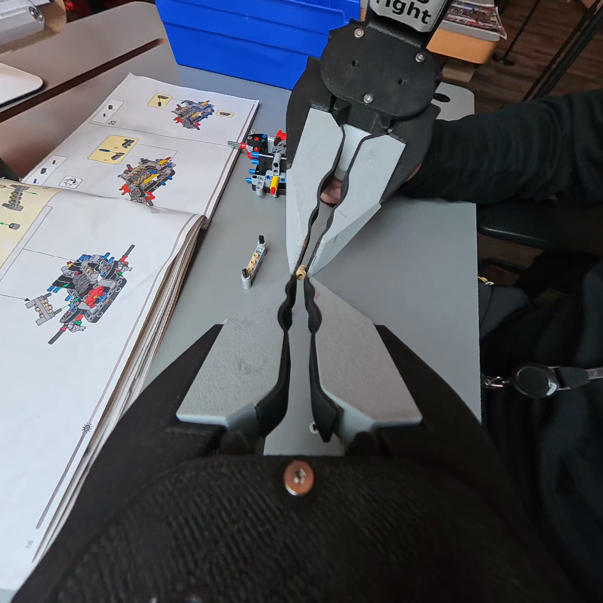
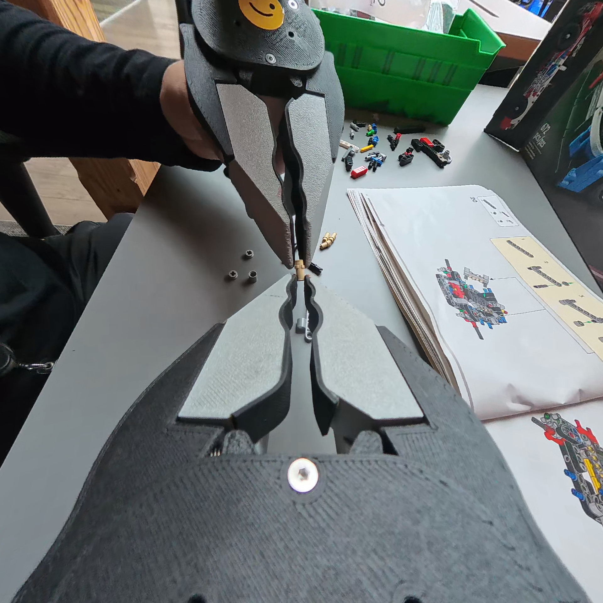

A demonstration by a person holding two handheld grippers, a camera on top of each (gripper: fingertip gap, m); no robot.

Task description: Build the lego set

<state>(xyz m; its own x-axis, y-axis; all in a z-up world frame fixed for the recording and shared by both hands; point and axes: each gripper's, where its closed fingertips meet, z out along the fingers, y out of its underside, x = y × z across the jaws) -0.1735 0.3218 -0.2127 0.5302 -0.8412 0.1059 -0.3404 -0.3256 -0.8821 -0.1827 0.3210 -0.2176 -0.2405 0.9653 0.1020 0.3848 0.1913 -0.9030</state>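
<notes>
A small tan pin [image 1: 301, 271] is held above the grey table [image 1: 408, 277], pinched between two grippers that meet tip to tip. My left gripper [image 1: 298, 282] is shut on one end of it. My right gripper [image 2: 298, 280] is shut on the other end. The pin [image 2: 299, 269] shows the same way in the right wrist view. A grey beam [image 1: 254, 261] with tan and black pins lies on the table to the left. A partly built model [image 1: 269, 163] stands behind it. The instruction booklet [image 1: 98, 261] lies open at the left.
A blue bin [image 1: 244, 39] stands at the back. In the right wrist view there are a green bin [image 2: 408, 65], a heap of loose parts [image 2: 391, 146], two tan pins [image 2: 328, 240], three grey bushes [image 2: 243, 269], the set's box [image 2: 554, 114] and the booklet [image 2: 489, 293].
</notes>
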